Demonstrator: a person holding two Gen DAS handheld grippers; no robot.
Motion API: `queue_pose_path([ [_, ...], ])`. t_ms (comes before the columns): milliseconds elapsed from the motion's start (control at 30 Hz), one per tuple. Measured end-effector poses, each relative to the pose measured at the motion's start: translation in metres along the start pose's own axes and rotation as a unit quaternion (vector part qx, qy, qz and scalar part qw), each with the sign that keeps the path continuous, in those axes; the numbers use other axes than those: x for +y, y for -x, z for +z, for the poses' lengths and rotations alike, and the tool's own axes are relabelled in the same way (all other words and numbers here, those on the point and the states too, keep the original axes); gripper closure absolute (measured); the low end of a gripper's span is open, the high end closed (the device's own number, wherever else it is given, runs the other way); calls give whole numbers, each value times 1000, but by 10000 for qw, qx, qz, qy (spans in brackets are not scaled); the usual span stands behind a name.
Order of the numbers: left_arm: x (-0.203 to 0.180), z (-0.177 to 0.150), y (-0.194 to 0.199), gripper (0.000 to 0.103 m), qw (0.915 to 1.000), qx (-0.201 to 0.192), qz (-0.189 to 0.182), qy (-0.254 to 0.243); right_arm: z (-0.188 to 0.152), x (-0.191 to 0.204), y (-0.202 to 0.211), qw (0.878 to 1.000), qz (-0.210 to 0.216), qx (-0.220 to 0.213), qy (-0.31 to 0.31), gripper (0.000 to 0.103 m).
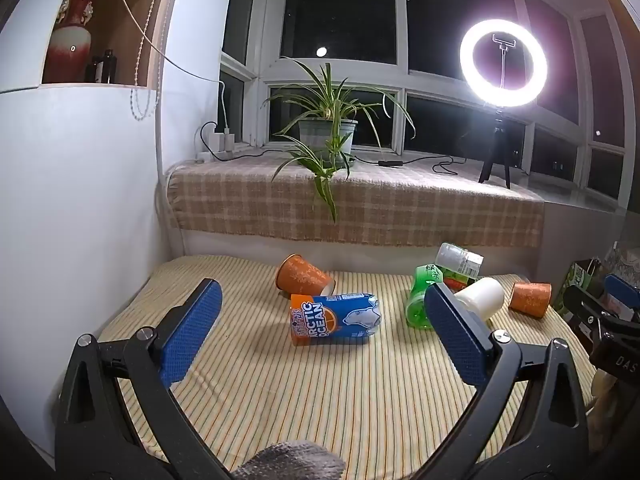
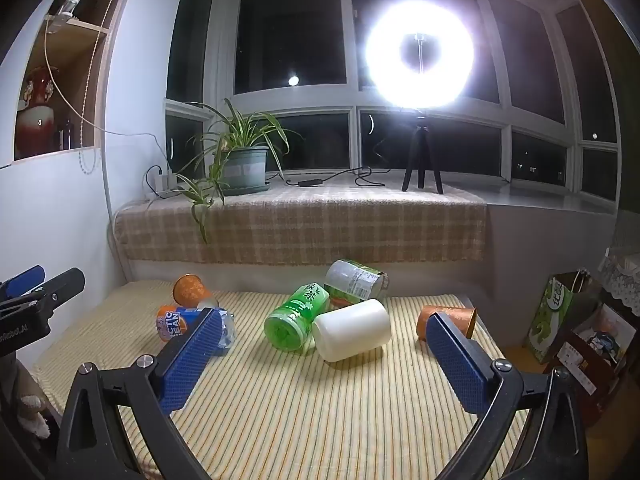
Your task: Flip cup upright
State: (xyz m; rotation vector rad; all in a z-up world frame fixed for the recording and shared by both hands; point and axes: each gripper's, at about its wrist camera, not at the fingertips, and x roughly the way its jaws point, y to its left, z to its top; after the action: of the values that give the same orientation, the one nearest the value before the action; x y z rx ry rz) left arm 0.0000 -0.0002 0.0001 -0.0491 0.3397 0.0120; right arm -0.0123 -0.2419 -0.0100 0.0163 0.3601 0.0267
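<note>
Several cups lie on their sides on the striped table (image 1: 320,400). An orange patterned cup (image 1: 302,274) lies at the far left, also in the right wrist view (image 2: 191,290). A second orange cup (image 1: 530,298) lies at the far right, also in the right wrist view (image 2: 448,317). A white cup (image 1: 482,298) lies between them, also in the right wrist view (image 2: 352,330). My left gripper (image 1: 320,336) is open and empty, above the near table. My right gripper (image 2: 322,354) is open and empty, just short of the white cup.
A blue Arctic Ocean can (image 1: 334,319), a green bottle (image 2: 298,316) and a labelled jar (image 2: 356,280) lie among the cups. A plaid-covered sill (image 1: 352,204) behind holds a potted plant (image 1: 326,132) and a ring light (image 1: 503,64). Bags (image 2: 560,316) stand at the right.
</note>
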Motion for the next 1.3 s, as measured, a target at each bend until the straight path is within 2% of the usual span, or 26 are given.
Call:
queue_pose_path([
  [1300, 1, 4, 7, 0, 10000, -42, -32, 54, 1, 5, -2, 10000, 50, 48, -16, 0],
])
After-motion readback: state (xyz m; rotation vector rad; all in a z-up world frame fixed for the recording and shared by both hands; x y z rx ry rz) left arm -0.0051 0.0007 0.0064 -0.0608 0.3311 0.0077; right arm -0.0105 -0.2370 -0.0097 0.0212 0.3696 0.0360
